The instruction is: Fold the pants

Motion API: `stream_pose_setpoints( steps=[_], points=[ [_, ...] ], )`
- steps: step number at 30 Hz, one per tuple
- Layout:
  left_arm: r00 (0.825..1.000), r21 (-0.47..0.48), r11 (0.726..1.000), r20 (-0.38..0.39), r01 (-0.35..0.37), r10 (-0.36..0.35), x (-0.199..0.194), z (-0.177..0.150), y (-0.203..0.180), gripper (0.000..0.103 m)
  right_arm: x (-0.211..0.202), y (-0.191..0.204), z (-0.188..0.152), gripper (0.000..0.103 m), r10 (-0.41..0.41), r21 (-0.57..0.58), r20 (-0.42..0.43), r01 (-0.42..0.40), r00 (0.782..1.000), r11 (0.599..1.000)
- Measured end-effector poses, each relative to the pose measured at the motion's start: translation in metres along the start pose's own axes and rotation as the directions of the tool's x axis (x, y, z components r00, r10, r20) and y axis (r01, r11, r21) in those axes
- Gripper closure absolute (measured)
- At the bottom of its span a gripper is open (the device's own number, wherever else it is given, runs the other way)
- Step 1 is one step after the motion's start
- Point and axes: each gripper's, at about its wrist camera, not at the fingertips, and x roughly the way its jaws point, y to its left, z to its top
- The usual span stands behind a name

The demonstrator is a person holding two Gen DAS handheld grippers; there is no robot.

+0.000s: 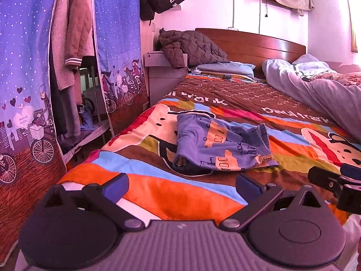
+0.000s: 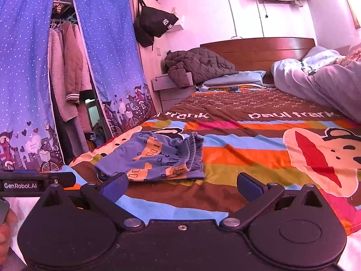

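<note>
While both hand-held grippers (image 1: 180, 184) (image 2: 181, 184) gape empty, folded pants (image 1: 220, 148) lie on the bedspread (image 1: 259, 113).

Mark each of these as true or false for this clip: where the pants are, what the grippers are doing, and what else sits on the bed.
1. The pants lie on the striped blanket. True.
2. The left gripper is shut on the pants. False: it is open and holds nothing, short of the pants.
3. The right gripper is open and empty. True.
4. The pants hang in the wardrobe. False: they lie bunched on the bed, waistband toward the right.
5. A dark quilted jacket lies near the headboard. True.
6. The blanket is plain white. False: it has coloured stripes and cartoon faces.
</note>
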Motion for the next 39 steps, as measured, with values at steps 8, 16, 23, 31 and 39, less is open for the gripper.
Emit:
stream_pose_setpoints(
  steps=[8, 16, 23, 31, 39],
  points=[
    [1.000, -0.013, 1.000, -0.019, -0.002, 0.002, 0.0013, -0.0010, 0.0022, 0.000, 0.0008, -0.0008, 0.0003, 0.001, -0.002, -0.007, 0.000, 0.002, 1.000, 1.000],
    [1.000, -0.009, 1.000, -0.020, -0.005, 0.005, 0.0011, -0.0010, 0.0023, 0.000, -0.0012, -0.0010, 0.0008, 0.001, -0.007, -0.007, 0.001, 0.007, 1.000, 1.000],
    [1.000, -0.008, 1.000, -0.023, -0.005, 0.004, 0.0012, -0.0012, 0.0025, 0.000, -0.0011, -0.0012, 0.0010, 0.001, -0.008, -0.009, 0.001, 0.008, 1.000, 1.000],
    [1.000, -0.007, 1.000, -0.023, -0.005, 0.005, 0.0011, -0.0013, 0.0025, 0.000, -0.0013, -0.0014, 0.0009, 0.001, -0.008, -0.008, 0.000, 0.008, 1.000, 1.000],
    [1.000, -0.008, 1.000, -0.023, -0.005, 0.004, 0.0013, -0.0012, 0.0026, 0.000, -0.0011, -0.0018, 0.0009, 0.001, -0.010, -0.008, 0.000, 0.010, 1.000, 1.000]
  ],
)
